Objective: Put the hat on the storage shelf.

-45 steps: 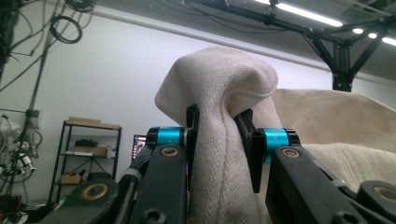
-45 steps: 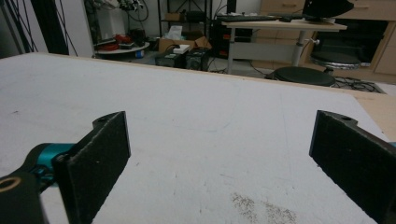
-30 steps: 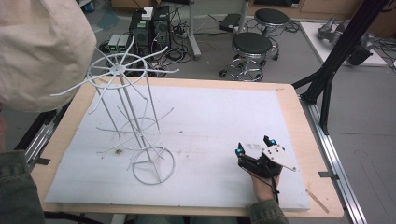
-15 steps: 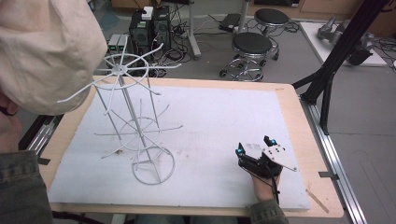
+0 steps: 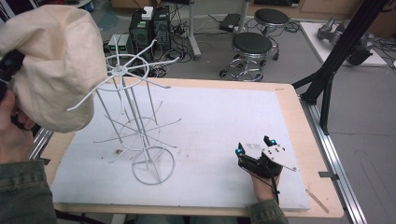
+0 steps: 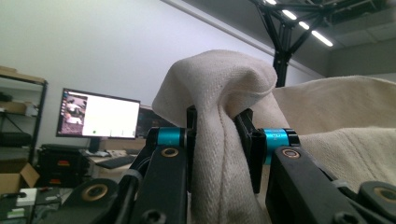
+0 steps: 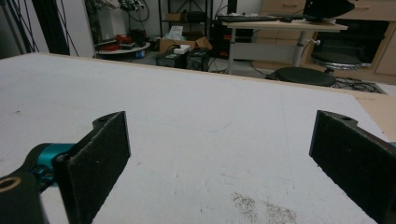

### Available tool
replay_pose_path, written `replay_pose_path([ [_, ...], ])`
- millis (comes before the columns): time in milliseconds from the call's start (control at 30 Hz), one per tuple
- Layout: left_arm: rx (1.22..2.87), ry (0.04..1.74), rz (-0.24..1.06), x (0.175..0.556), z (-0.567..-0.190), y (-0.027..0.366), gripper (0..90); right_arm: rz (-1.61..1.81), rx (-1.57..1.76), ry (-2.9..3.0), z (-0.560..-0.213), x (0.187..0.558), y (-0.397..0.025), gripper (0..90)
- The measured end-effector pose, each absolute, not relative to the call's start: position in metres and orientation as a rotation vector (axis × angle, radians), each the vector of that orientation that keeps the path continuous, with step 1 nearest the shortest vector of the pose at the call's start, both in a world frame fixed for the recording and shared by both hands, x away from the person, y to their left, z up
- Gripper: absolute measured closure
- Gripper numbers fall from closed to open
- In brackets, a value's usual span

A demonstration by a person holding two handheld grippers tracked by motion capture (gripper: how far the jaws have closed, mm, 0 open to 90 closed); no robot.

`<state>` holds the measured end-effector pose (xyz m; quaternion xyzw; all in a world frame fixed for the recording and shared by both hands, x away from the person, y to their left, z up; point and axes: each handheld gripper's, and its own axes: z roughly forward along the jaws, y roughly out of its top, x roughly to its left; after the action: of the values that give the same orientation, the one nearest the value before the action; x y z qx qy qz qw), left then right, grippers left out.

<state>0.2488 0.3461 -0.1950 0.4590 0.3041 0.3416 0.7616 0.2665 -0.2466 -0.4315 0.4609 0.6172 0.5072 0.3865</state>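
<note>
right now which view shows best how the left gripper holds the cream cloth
The left gripper view: the left gripper has its jaws pinched on a fold of the cream cloth. The high view shows the cloth raised beside the wire rack.

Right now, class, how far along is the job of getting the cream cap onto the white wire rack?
Done: the left gripper is shut on the cream cap, lifted clear of the table. In hand: the cap hangs beside the top ring of the white wire rack. Left: setting it on the rack. The right gripper rests open on the table.
</note>
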Motion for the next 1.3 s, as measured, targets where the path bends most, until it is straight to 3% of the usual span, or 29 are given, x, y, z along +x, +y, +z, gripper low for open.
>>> replay_pose_path([
  [833,1.028,0.713,0.651,0.257,-0.24,0.355,75.2,1.291,1.176,1.571,-0.432,0.266,-0.246,4.2],
  [1300,1.019,0.771,0.687,0.256,-0.244,0.359,56.4,1.291,1.177,1.567,-0.431,0.266,-0.247,4.2],
])
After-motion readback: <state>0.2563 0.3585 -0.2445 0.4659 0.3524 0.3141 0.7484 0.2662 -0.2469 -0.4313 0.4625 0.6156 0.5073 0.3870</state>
